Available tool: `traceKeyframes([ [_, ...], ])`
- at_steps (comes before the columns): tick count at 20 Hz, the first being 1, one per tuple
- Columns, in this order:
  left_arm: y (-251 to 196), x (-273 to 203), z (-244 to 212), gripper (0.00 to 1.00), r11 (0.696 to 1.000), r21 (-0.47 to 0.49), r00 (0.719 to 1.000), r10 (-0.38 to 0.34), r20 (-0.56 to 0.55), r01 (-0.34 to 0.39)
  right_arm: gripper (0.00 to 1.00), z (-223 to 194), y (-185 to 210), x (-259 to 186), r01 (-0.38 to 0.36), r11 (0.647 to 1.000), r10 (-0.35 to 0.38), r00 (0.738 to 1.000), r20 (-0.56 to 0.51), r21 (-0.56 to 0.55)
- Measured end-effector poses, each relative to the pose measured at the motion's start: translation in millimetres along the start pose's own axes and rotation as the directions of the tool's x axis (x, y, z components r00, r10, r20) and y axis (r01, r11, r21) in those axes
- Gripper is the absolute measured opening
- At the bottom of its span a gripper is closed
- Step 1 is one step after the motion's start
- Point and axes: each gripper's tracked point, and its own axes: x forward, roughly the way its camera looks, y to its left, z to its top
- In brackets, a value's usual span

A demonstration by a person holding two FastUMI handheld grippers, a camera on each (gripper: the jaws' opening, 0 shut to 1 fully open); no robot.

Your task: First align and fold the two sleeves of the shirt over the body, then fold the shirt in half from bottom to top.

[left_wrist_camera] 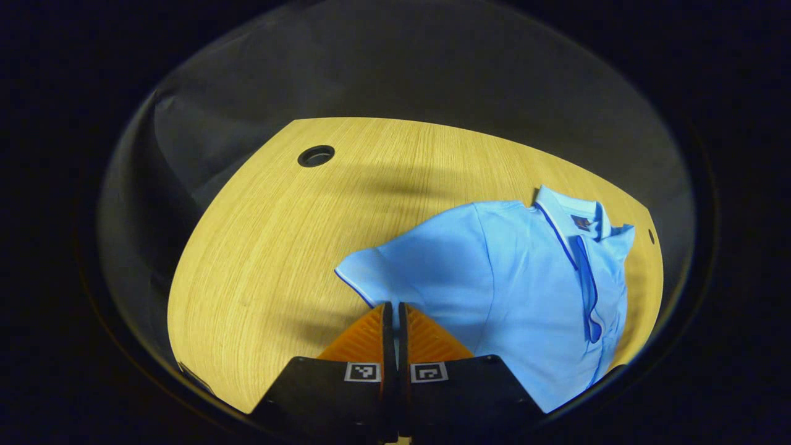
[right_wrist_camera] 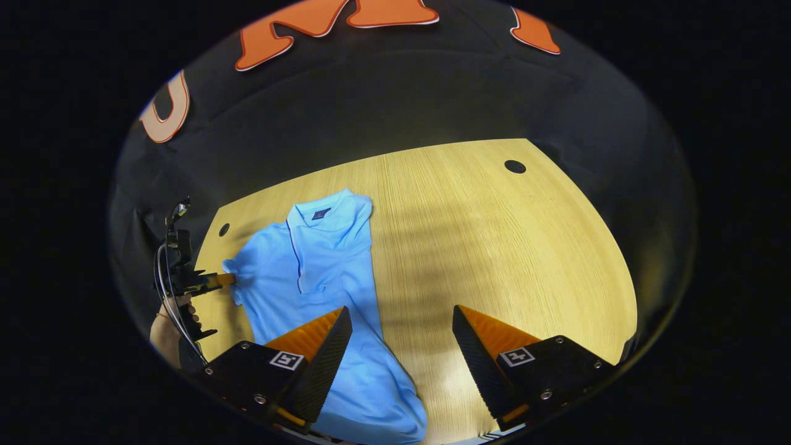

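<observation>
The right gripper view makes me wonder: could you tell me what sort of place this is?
Probably a recording booth, not a home: black cloth wall behind a wooden table with cable holes, a blue polo shirt laid on it, and a person's hand holding the left hand-held gripper.

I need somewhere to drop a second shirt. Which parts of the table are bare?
In the right gripper view, the table is bare from the shirt across to the edge with the round hole. Crowded: the opposite edge, where the left claw meets the sleeve.
</observation>
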Motion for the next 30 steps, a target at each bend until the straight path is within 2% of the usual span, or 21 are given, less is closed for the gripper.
traceKeyframes([
  [4, -3.5, -7.2, 0.9, 0.04, 0.999, -0.008, 0.999, -0.050, 0.008, 0.050, 0.99, -0.4, 7.8, -2.1, -0.015, 1.000, 0.015, 1.000, 0.001, 0.002],
  [6, -7.1, -17.2, 11.5, 0.04, 0.997, -0.013, 0.996, -0.074, 0.049, 0.075, 0.99, 0.1, 7.1, -2.7, -0.011, 1.000, 0.011, 1.000, 0.003, 0.001],
  [11, -26.6, -52.4, 30.5, 0.03, 0.992, 0.036, 0.987, -0.125, 0.101, 0.122, 0.99, 1.4, 7.4, -5.1, -0.012, 1.000, 0.012, 1.000, 0.010, 0.010],
  [15, -59.2, -75.1, 42.9, 0.03, 0.981, 0.039, 0.976, -0.193, 0.105, 0.190, 0.99, 2.2, 4.9, -7.0, -0.013, 1.000, 0.013, 1.000, 0.019, 0.006],
  [18, -85.9, -87.1, 50.0, 0.03, 0.973, 0.075, 0.968, -0.224, 0.112, 0.217, 0.99, 3.3, -0.1, -10.4, -0.017, 1.000, 0.017, 1.000, 0.022, 0.004],
  [21, -112.2, -93.7, 49.1, 0.04, 0.966, 0.129, 0.967, -0.237, 0.098, 0.224, 0.99, 4.2, -5.8, -13.9, -0.025, 1.000, 0.025, 0.999, 0.033, 0.008],
  [30, -221.4, -99.2, 34.2, 0.04, 0.927, 0.191, 0.939, -0.339, 0.054, 0.324, 0.99, -1.4, -20.8, -15.9, -0.063, 0.998, 0.063, 0.998, 0.024, 0.001],
])
